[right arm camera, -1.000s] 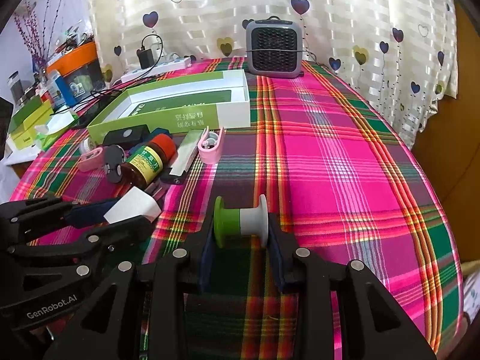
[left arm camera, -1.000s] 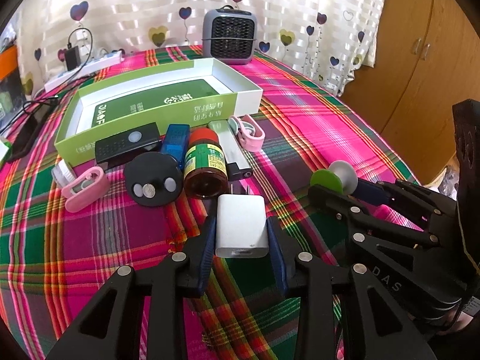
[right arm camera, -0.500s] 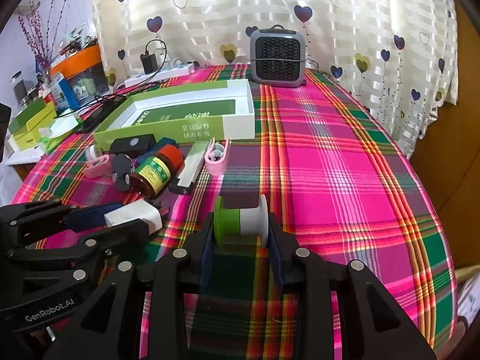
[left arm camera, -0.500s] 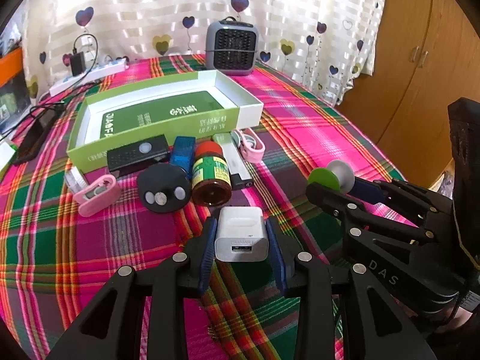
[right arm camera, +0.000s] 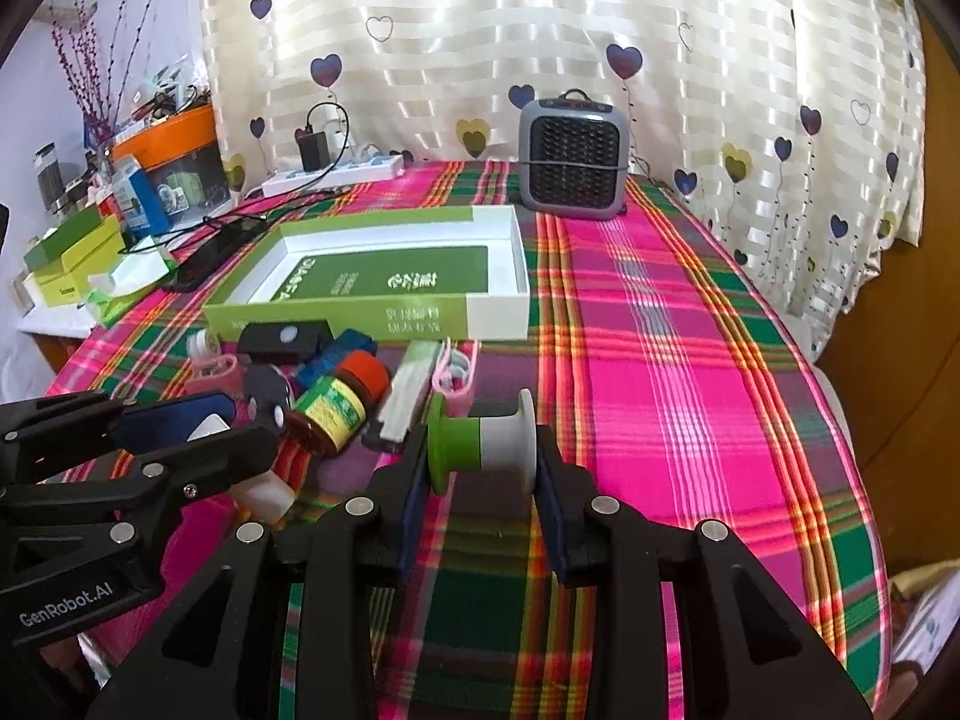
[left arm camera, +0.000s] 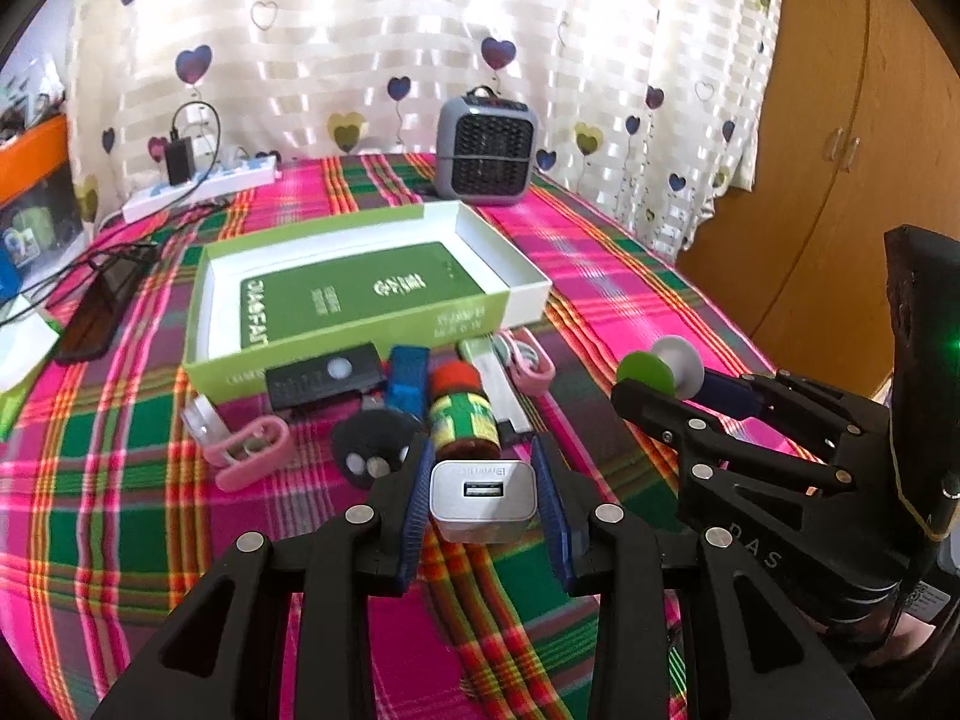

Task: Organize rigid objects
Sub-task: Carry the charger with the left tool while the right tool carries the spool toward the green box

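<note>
My left gripper [left arm camera: 483, 489] is shut on a white USB charger [left arm camera: 483, 498], held above the plaid cloth with its port facing the camera. My right gripper [right arm camera: 483, 453] is shut on a green and white spool [right arm camera: 480, 444], also lifted off the table. The spool [left arm camera: 660, 366] and right gripper show at the right of the left wrist view. Ahead lies an open green and white box [left arm camera: 360, 294] [right arm camera: 384, 276]. In front of it sit a brown bottle with a red cap [left arm camera: 465, 414] [right arm camera: 336, 402], a black remote [left arm camera: 324, 375], a blue block [left arm camera: 408, 372], a black disc [left arm camera: 369, 447] and pink clips [left arm camera: 252, 453].
A grey fan heater [left arm camera: 486, 150] [right arm camera: 570, 159] stands at the table's far edge by the heart-print curtain. A white power strip [left arm camera: 198, 189] and a dark phone [left arm camera: 108, 306] lie at the back left. Boxes and jars [right arm camera: 90, 240] crowd the left side. A wooden cupboard [left arm camera: 840, 150] stands to the right.
Both grippers have risen with their loads, so the table objects appear lower and farther. The charger has tipped, its USB port now facing the camera.
</note>
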`<act>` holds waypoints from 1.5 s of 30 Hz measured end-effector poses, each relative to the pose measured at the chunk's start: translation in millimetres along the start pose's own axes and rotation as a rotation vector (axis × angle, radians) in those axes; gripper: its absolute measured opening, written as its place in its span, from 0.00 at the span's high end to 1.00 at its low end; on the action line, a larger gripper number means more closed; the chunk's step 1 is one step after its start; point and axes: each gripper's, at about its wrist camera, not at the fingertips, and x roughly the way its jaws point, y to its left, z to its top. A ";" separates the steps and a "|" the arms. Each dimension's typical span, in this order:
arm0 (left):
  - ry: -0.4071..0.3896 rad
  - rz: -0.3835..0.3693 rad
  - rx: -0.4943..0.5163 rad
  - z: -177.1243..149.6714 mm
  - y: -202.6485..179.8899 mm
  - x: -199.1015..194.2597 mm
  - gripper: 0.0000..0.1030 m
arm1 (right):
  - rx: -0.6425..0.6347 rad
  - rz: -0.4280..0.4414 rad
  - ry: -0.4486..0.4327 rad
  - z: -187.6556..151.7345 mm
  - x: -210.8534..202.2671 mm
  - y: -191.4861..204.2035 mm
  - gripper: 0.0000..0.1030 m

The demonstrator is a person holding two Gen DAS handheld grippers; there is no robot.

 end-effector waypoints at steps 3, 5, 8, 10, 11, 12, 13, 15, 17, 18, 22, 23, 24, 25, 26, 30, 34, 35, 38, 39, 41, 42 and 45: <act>-0.013 0.009 -0.001 7.1 5.2 -0.3 0.69 | -0.007 0.004 -0.013 8.5 1.5 2.1 0.67; -0.022 0.016 -0.003 12.3 9.7 0.3 0.69 | -0.014 0.002 -0.021 13.0 2.5 4.2 0.67; -0.033 0.025 -0.011 19.5 17.7 0.6 0.69 | -0.022 0.007 -0.035 22.6 5.2 6.1 0.67; -0.043 0.030 -0.019 25.1 23.4 1.0 0.69 | -0.023 0.009 -0.040 27.9 7.2 7.1 0.67; -0.047 0.031 -0.021 27.2 25.8 1.3 0.69 | -0.023 0.009 -0.042 29.7 7.8 6.8 0.67; -0.052 0.034 -0.025 29.9 29.1 1.7 0.69 | -0.022 0.010 -0.046 32.5 8.7 7.1 0.67; -0.056 0.032 -0.030 32.5 32.0 2.0 0.69 | -0.022 0.012 -0.048 36.0 10.5 7.2 0.67; -0.061 0.029 -0.040 37.1 38.7 3.8 0.69 | -0.022 0.015 -0.052 40.2 12.0 7.3 0.67; -0.065 0.038 -0.044 41.1 42.8 5.2 0.69 | -0.026 0.015 -0.056 46.5 15.8 8.4 0.67; -0.067 0.044 -0.047 44.1 46.1 6.3 0.69 | -0.027 0.016 -0.056 48.7 17.5 8.5 0.67; -0.071 0.050 -0.062 55.2 57.8 11.1 0.69 | -0.034 0.023 -0.047 58.8 27.3 7.4 0.67; -0.072 0.053 -0.064 57.6 60.4 12.3 0.69 | -0.038 0.024 -0.045 61.0 29.5 7.3 0.67; -0.075 0.056 -0.063 60.4 63.0 13.7 0.69 | -0.041 0.025 -0.043 64.0 31.7 7.1 0.67; -0.077 0.062 -0.064 63.1 65.8 15.7 0.69 | -0.047 0.027 -0.042 66.8 34.1 7.5 0.67; -0.075 0.064 -0.066 66.1 68.7 18.7 0.69 | -0.053 0.030 -0.042 69.1 35.9 8.4 0.67; -0.060 0.056 -0.089 78.4 85.5 31.5 0.69 | -0.058 0.063 -0.028 82.0 50.0 7.9 0.67; -0.048 0.046 -0.106 87.9 99.2 42.4 0.69 | -0.059 0.089 0.006 93.3 70.0 6.0 0.67; -0.046 0.045 -0.117 90.4 103.1 45.8 0.69 | -0.058 0.092 0.013 95.0 74.4 5.7 0.67; -0.041 0.061 -0.134 97.6 114.6 57.3 0.69 | -0.070 0.100 0.047 102.8 93.3 6.0 0.67; -0.039 0.067 -0.133 99.8 117.6 61.1 0.69 | -0.072 0.098 0.054 104.5 98.7 5.9 0.67; -0.032 0.075 -0.139 104.0 124.5 69.3 0.69 | -0.078 0.095 0.070 107.6 107.8 6.3 0.67; -0.028 0.076 -0.141 105.6 127.6 72.9 0.69 | -0.079 0.092 0.080 109.1 113.6 6.2 0.67; -0.020 0.096 -0.142 109.8 135.3 82.4 0.69 | -0.080 0.089 0.104 111.2 128.2 6.2 0.67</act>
